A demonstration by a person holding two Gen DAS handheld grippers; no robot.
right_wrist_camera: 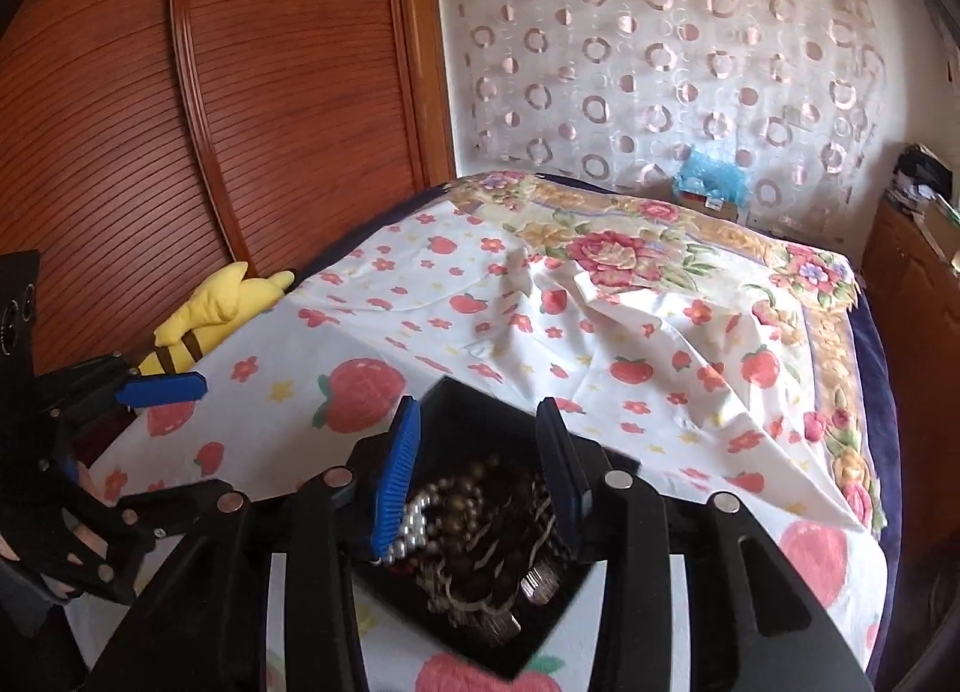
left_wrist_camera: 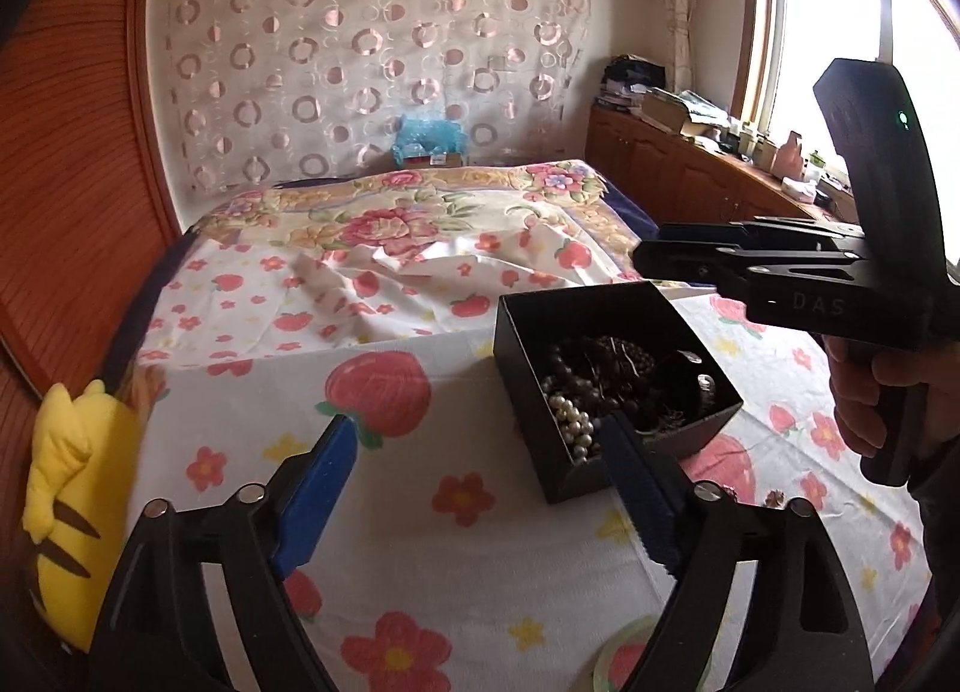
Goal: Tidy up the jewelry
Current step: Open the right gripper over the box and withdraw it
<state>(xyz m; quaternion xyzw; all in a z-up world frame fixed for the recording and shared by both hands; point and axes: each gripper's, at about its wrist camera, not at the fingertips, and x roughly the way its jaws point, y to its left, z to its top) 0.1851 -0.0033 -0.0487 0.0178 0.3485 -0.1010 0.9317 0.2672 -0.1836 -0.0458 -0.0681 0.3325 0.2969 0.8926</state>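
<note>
A black open box (left_wrist_camera: 522,332) sits on the strawberry-print cloth (left_wrist_camera: 420,512) and holds a heap of jewelry (left_wrist_camera: 606,386): white pearls, brown bead strands and metal pieces. My left gripper (left_wrist_camera: 480,446) is open and empty, low over the cloth just left of the box's near corner. My right gripper (right_wrist_camera: 480,446) is open, hovering right above the box (right_wrist_camera: 456,410), with the jewelry (right_wrist_camera: 480,524) between its fingers. It also shows in the left wrist view (left_wrist_camera: 654,257), above the box. A small ornament (left_wrist_camera: 774,497) and a pale green bangle (left_wrist_camera: 624,656) lie on the cloth.
A yellow plush toy (left_wrist_camera: 78,500) lies at the left edge by the wooden wardrobe (right_wrist_camera: 180,122). A floral blanket (left_wrist_camera: 408,212) covers the bed behind. A cluttered wooden cabinet (left_wrist_camera: 690,152) runs under the window at right.
</note>
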